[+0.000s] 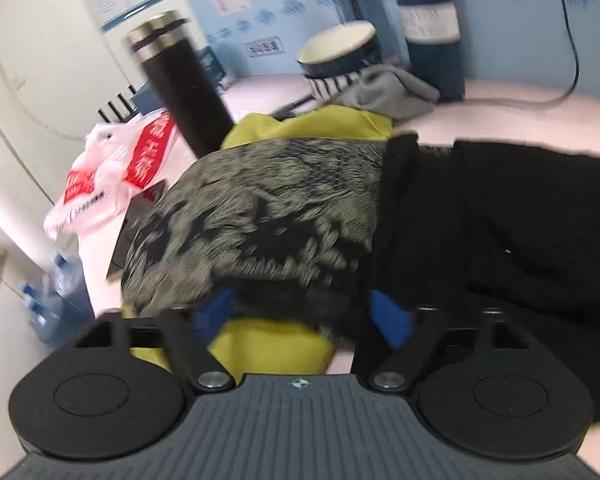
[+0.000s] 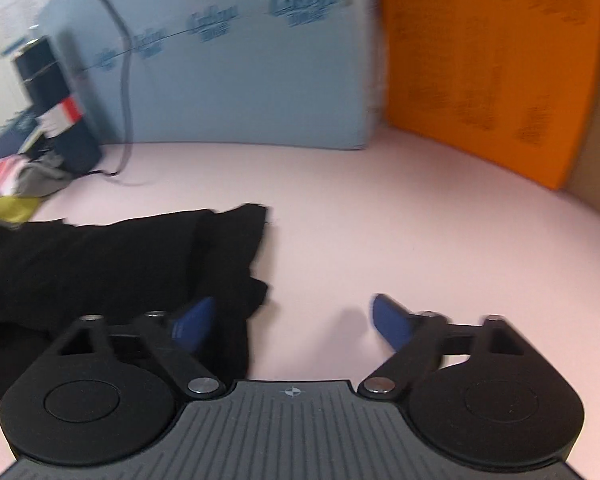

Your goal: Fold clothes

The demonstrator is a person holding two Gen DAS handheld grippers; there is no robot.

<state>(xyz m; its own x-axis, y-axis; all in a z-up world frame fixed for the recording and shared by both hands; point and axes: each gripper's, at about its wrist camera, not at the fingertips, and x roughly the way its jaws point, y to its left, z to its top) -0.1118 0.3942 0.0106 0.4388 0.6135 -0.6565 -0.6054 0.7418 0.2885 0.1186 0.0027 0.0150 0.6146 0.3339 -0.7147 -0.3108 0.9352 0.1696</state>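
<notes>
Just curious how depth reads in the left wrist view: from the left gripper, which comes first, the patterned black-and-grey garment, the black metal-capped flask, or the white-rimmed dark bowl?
1. Patterned black-and-grey garment, at the left gripper.
2. Black metal-capped flask, behind, left.
3. White-rimmed dark bowl, farthest, centre-right.

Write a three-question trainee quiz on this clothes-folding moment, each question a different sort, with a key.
1. True or false: the right gripper is shut on the black garment.
2. Multiple choice: in the left wrist view, what lies right under the patterned part of the garment? A) a yellow-green cloth B) an orange board C) a blue bottle
3. Fill in: the tall dark flask stands beside a white and red plastic ____.

Key: 1. False; its fingers are spread, one over the garment's edge, one over the bare pink table. 2. A. 3. bag.
</notes>
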